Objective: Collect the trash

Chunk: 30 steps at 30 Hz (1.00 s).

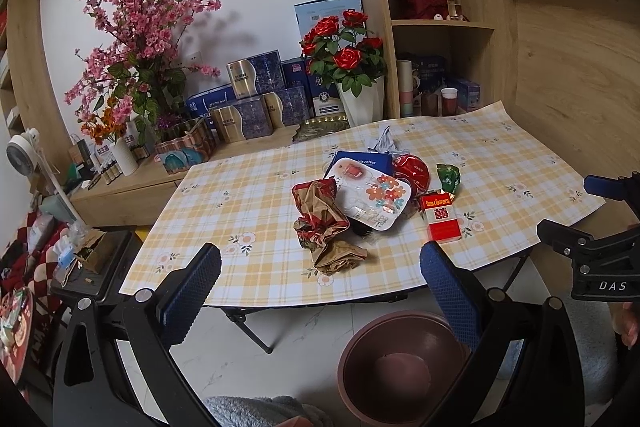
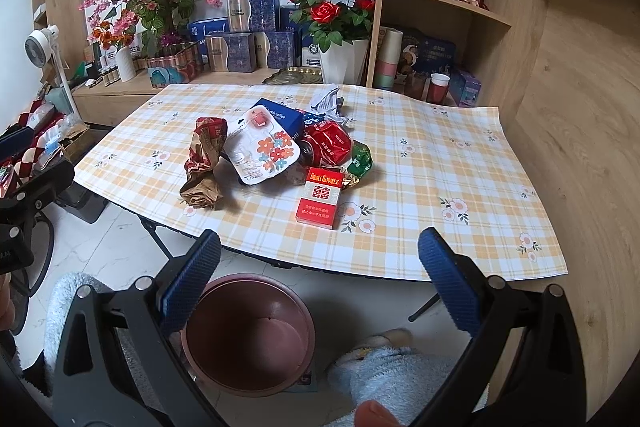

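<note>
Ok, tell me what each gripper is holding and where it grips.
Nothing. The left gripper and right gripper are both open and empty, short of the trash pile.

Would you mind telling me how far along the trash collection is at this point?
Nothing looks done yet: the bin on the floor appears empty. Nothing is in hand either; the left gripper and right gripper are both open, short of the table. Everything is left: the crumpled paper, flowered package, red packet, blue box and wrappers all sit piled there.
</note>
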Each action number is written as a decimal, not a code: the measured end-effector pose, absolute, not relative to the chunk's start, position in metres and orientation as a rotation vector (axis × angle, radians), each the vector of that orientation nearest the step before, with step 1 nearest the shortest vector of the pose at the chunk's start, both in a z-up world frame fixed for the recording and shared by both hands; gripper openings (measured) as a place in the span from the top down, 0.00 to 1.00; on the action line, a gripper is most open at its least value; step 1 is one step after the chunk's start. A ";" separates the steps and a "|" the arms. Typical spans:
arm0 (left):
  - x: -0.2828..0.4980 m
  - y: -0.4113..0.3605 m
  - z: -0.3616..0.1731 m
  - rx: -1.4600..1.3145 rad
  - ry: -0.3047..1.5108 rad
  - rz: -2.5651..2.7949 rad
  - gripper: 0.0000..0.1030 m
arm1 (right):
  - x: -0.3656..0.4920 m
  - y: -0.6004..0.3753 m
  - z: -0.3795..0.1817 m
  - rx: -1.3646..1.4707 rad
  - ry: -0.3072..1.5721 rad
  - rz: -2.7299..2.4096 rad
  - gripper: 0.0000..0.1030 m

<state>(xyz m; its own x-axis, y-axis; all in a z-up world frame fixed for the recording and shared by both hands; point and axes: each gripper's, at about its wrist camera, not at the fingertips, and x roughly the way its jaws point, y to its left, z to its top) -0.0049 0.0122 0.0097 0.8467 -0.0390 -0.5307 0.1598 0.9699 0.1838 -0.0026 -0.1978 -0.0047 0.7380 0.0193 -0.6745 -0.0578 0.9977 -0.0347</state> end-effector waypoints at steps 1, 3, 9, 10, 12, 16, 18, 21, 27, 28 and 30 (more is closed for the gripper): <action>-0.005 0.013 0.010 0.226 0.552 -0.106 0.05 | -0.003 -0.198 -0.005 -0.055 0.738 0.041 0.06; -0.005 0.014 0.011 0.227 0.552 -0.105 0.05 | -0.003 -0.198 -0.005 -0.053 0.740 0.043 0.05; -0.006 0.016 0.012 0.226 0.551 -0.105 0.05 | -0.003 -0.198 -0.003 -0.054 0.739 0.043 0.05; -0.006 0.015 0.011 0.226 0.551 -0.105 0.05 | -0.003 -0.198 -0.003 -0.055 0.739 0.041 0.05; -0.006 0.016 0.012 0.226 0.551 -0.104 0.05 | -0.003 -0.198 -0.004 -0.052 0.739 0.043 0.05; -0.006 0.015 0.011 0.226 0.550 -0.105 0.05 | -0.003 -0.198 -0.003 -0.052 0.737 0.042 0.05; -0.006 0.016 0.011 0.226 0.550 -0.105 0.05 | -0.002 -0.199 -0.002 -0.051 0.737 0.043 0.05; -0.006 0.015 0.011 0.225 0.550 -0.105 0.05 | -0.002 -0.198 -0.002 -0.051 0.737 0.043 0.06; -0.006 0.015 0.010 0.227 0.550 -0.105 0.05 | -0.001 -0.199 -0.001 -0.048 0.738 0.041 0.05; -0.006 0.015 0.010 0.227 0.550 -0.104 0.05 | -0.001 -0.199 -0.001 -0.048 0.738 0.041 0.06; -0.006 0.015 0.010 0.226 0.550 -0.105 0.05 | -0.001 -0.199 -0.001 -0.048 0.737 0.043 0.06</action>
